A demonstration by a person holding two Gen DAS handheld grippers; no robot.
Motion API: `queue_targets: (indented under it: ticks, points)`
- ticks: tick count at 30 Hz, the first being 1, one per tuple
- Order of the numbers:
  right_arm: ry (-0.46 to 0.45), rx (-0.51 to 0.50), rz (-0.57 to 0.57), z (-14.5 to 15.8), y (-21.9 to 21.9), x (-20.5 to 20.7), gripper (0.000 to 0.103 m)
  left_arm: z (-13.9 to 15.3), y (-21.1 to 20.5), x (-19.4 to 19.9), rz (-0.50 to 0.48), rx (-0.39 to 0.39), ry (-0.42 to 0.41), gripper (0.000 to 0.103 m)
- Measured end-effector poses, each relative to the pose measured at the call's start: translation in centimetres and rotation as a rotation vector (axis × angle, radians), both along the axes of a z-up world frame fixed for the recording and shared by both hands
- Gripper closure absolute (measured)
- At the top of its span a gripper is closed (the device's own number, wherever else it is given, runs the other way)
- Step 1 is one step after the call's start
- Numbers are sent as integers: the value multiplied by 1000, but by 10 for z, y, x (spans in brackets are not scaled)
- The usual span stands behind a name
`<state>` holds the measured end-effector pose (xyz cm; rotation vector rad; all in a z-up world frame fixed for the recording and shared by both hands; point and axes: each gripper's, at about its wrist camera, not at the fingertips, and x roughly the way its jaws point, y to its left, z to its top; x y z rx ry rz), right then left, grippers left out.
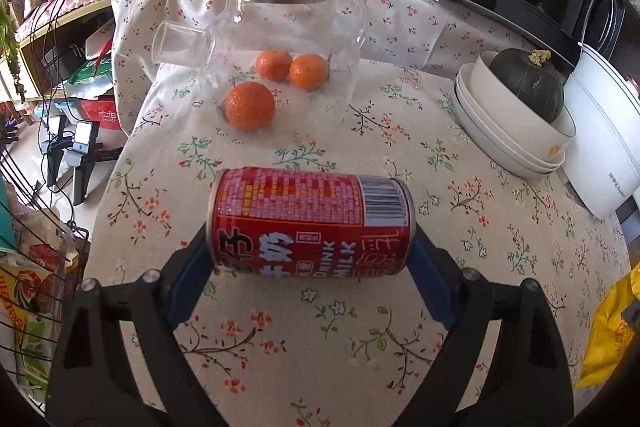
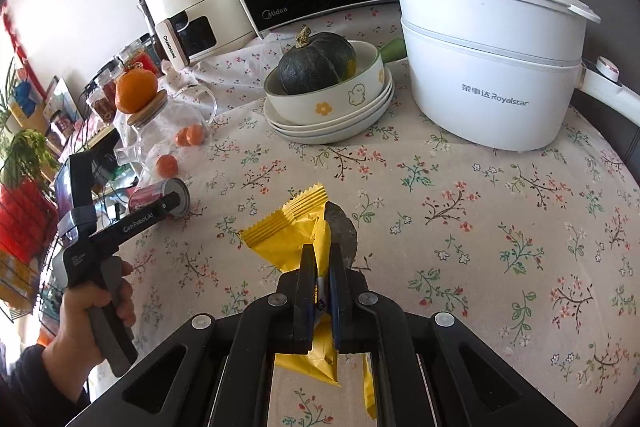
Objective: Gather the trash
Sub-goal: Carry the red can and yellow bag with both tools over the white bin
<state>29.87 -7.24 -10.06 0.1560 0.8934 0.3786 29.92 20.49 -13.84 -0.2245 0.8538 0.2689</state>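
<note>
A floral tablecloth (image 1: 360, 327) covers the table. At the centre of my left view, the red milk can (image 1: 310, 223) lies sideways, clamped end to end by my left gripper (image 1: 310, 251). My right gripper (image 2: 321, 259) is pinched nearly closed on the yellow wrapper (image 2: 292, 231), low in that view. Behind sit three mandarins (image 1: 250, 106) and a glass teapot (image 1: 276, 39).

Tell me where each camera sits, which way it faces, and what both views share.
Left wrist: on the left gripper, looking forward over the table at a glass jar; its fingers hold a red can by the ends.
Right wrist: on the right gripper, facing a white pot; its fingers pinch a yellow wrapper; the left hand shows too.
Shared: can, jar, squash, wrapper.
</note>
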Motion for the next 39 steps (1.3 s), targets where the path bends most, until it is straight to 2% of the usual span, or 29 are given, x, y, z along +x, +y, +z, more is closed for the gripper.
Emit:
queue_targets:
  ticks: [5, 13, 24, 30, 33, 39]
  points:
    - [-17, -11, -39, 13, -21, -26, 97, 12, -10, -25, -31, -3, 11, 13]
    - [-45, -24, -98, 34, -63, -71, 97, 35, -44, -66, -133, 29, 7, 13]
    - [-95, -46, -171, 62, -127, -123, 97, 61, -110, -115, -298, 41, -15, 13]
    - [-97, -57, -232, 66, -171, -148, 97, 63, -154, -139, -410, 47, -12, 13]
    - [-99, -58, -264, 68, -193, -159, 97, 66, -175, -147, -457, 74, -17, 13]
    - [-62, -63, -345, 60, -236, -178, 96, 69, -212, -156, -539, 25, -6, 13]
